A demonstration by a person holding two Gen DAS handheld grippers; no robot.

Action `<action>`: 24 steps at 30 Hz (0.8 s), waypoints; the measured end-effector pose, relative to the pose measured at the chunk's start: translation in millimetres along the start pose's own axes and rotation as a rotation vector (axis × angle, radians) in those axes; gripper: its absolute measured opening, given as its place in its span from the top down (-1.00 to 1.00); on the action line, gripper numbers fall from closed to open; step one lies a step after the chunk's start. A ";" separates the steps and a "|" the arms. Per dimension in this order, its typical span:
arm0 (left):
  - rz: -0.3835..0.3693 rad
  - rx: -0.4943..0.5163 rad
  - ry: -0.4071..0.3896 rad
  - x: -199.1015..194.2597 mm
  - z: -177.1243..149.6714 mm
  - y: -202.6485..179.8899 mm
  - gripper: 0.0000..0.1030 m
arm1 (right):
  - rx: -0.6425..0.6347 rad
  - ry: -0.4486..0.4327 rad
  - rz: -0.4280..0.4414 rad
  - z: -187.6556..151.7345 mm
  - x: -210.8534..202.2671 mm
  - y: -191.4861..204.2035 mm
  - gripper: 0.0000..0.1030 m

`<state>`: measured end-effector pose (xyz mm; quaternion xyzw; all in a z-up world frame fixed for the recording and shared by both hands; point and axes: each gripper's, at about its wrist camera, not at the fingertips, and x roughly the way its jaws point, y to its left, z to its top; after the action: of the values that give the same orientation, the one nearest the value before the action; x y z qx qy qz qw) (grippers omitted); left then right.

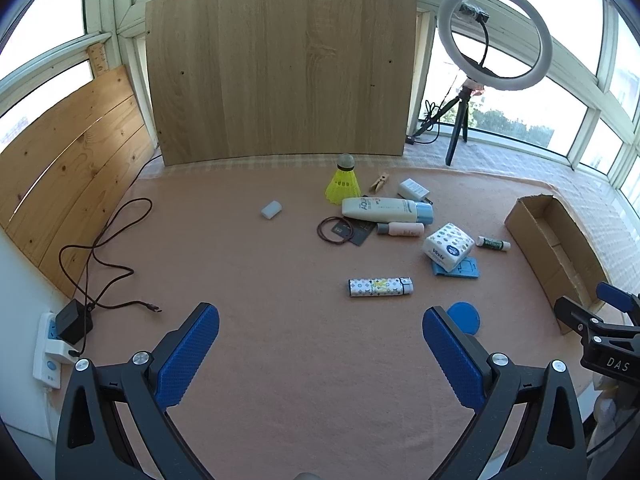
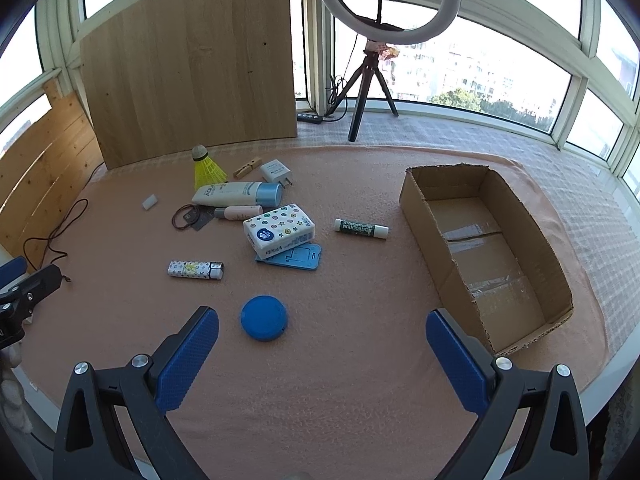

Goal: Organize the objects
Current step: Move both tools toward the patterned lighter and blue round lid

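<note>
Small objects lie scattered on a pink cloth: a yellow shuttlecock, a cream tube, a tissue pack, a lip balm stick, a patterned lighter and a blue round disc. An empty cardboard box stands at the right. My right gripper is open and empty, just right of the disc. My left gripper is open and empty, in front of the lighter. The box also shows in the left wrist view.
A wooden board leans at the back, plank panels at the left. A ring light on a tripod stands behind. A brown cable and a power strip lie at the left. A white eraser lies apart.
</note>
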<state>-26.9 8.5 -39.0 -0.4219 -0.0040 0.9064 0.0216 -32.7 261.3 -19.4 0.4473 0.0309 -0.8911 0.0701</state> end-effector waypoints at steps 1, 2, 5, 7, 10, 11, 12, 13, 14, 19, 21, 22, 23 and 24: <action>0.003 0.002 0.001 2.7 0.1 1.3 -1.00 | -0.004 0.003 -0.003 -1.4 2.8 -0.4 -0.99; 0.009 0.004 0.002 5.8 -0.1 2.3 -1.00 | -0.005 0.007 -0.004 -2.8 5.5 -1.7 -0.99; 0.021 0.012 0.015 17.0 0.0 5.3 -1.00 | -0.003 0.026 0.005 -5.3 16.2 -5.4 -0.99; 0.024 0.019 0.024 24.9 0.0 6.6 -1.00 | -0.006 0.041 0.006 -6.8 24.0 -7.1 -0.99; 0.024 0.026 0.039 36.0 1.3 7.5 -1.00 | -0.013 0.065 0.005 -10.5 36.2 -8.9 -0.99; 0.022 0.028 0.043 39.6 1.9 7.6 -1.00 | -0.015 0.072 0.005 -11.8 39.8 -9.4 -0.99; 0.018 0.029 0.045 42.7 2.6 7.7 -1.00 | -0.016 0.078 0.004 -12.9 43.4 -10.0 -0.99; 0.012 0.031 0.047 45.6 3.1 7.3 -1.00 | -0.018 0.084 0.004 -14.1 46.4 -10.2 -0.99; 0.008 0.034 0.050 48.5 3.6 6.8 -1.00 | -0.019 0.090 0.006 -15.3 49.1 -10.4 -0.99; -0.009 0.059 0.078 68.1 7.0 -2.1 -1.00 | -0.037 0.115 0.013 -19.3 62.4 -9.4 -0.99; -0.020 0.078 0.101 80.7 8.2 -7.7 -1.00 | -0.044 0.126 0.017 -20.4 67.6 -7.8 -0.99; -0.021 0.086 0.114 87.0 8.8 -10.4 -1.00 | -0.048 0.129 0.019 -21.0 69.9 -7.0 -0.99; -0.027 0.090 0.121 92.1 9.1 -12.8 -1.00 | -0.051 0.133 0.021 -21.5 71.8 -6.2 -0.99; -0.038 0.096 0.129 97.3 10.0 -15.2 -1.00 | -0.054 0.136 0.025 -22.2 73.5 -5.4 -0.99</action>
<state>-96.6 27.9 -106.5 -0.4776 0.0328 0.8760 0.0592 -59.3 262.1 -91.6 0.5051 0.0540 -0.8566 0.0909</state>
